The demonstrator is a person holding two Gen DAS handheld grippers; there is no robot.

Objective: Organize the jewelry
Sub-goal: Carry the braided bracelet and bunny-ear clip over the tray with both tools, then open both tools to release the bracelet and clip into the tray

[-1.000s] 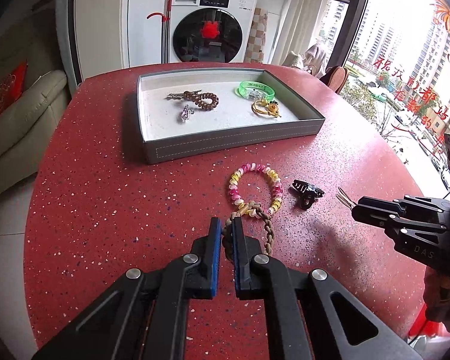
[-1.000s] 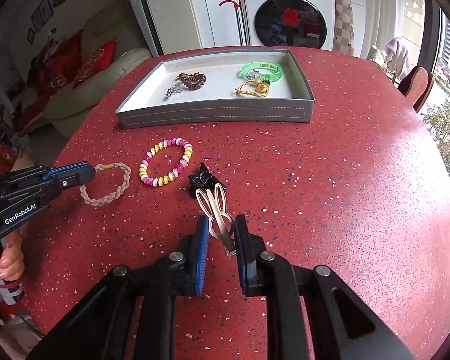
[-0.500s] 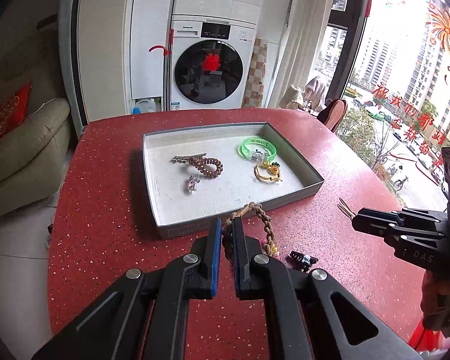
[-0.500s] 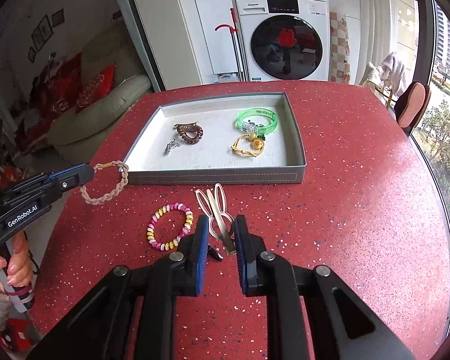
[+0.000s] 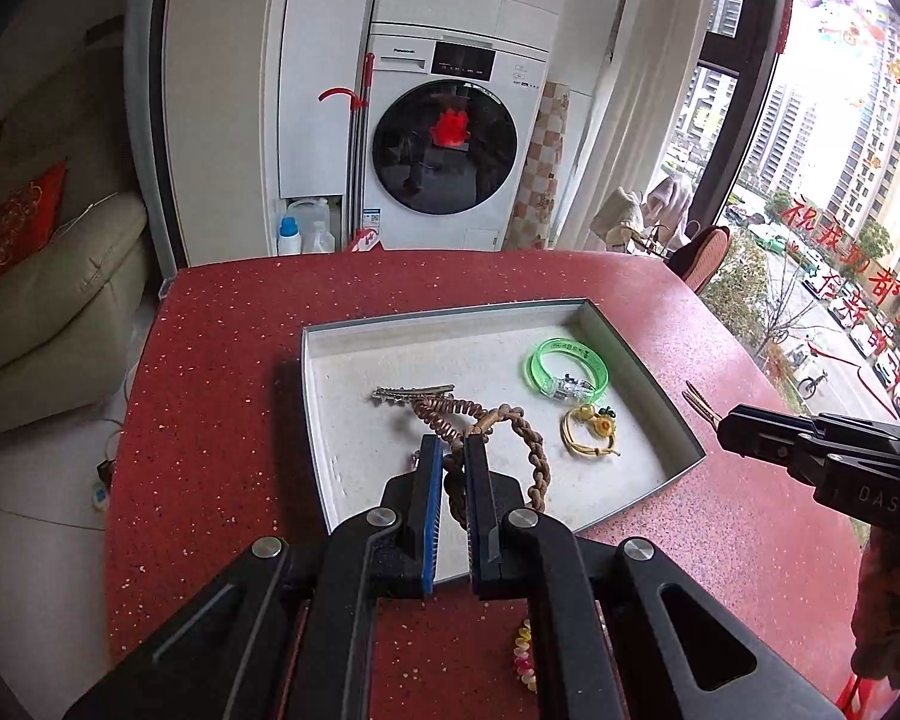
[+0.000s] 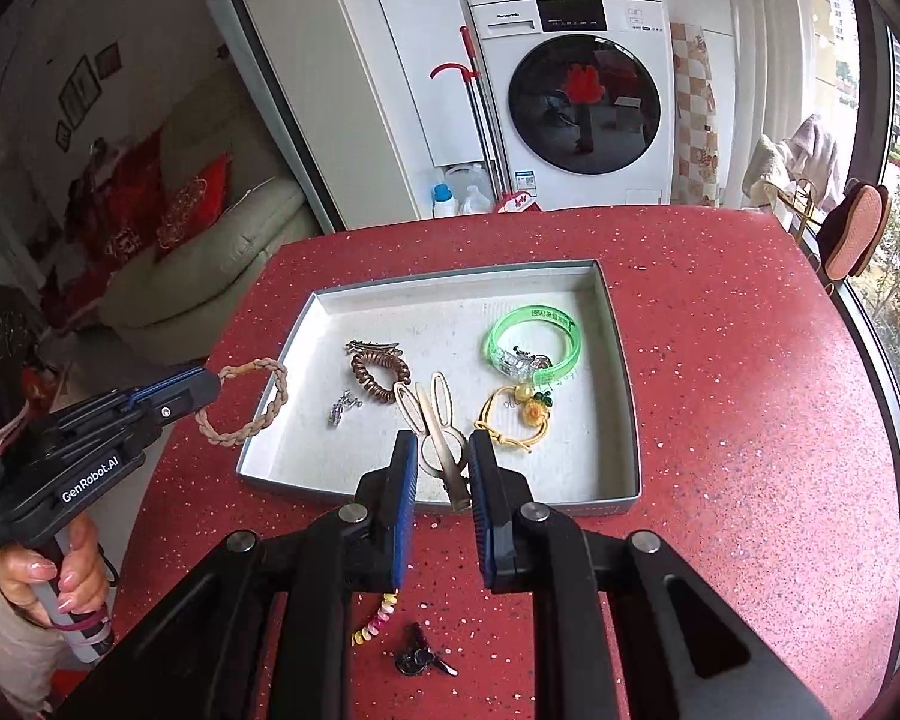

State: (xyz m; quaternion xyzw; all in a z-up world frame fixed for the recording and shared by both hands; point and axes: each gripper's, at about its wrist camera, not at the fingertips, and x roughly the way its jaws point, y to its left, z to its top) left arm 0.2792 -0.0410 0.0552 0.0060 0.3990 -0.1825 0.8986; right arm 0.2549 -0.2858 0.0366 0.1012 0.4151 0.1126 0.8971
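My left gripper [image 5: 453, 447] is shut on a braided tan bracelet [image 5: 531, 450], held in the air over the near part of the grey tray [image 5: 672, 405]. From the right wrist view the same bracelet [image 6: 246, 402] hangs at the tray's left edge from the left gripper [image 6: 207, 384]. My right gripper [image 6: 444, 444] is shut on a silver rabbit-ear hair clip [image 6: 435, 426], above the near wall of the tray [image 6: 624, 420]. In the left wrist view the right gripper [image 5: 723, 426] shows at the right with the clip's tip [image 5: 699, 399] sticking out.
Inside the tray lie a green bangle [image 6: 534, 342], a yellow cord bracelet [image 6: 519, 417], a brown coil tie [image 6: 378, 375] and small silver clips [image 6: 345, 408]. On the red table [image 6: 750, 420] near me lie a pink-yellow bead bracelet [image 6: 375, 621] and a black claw clip [image 6: 417, 657]. A hand [image 6: 60, 576] holds the left gripper.
Both grippers rose and moved forward from the table's near part to over the tray, carrying the braided bracelet and the rabbit clip. The bead bracelet and claw clip stayed behind.
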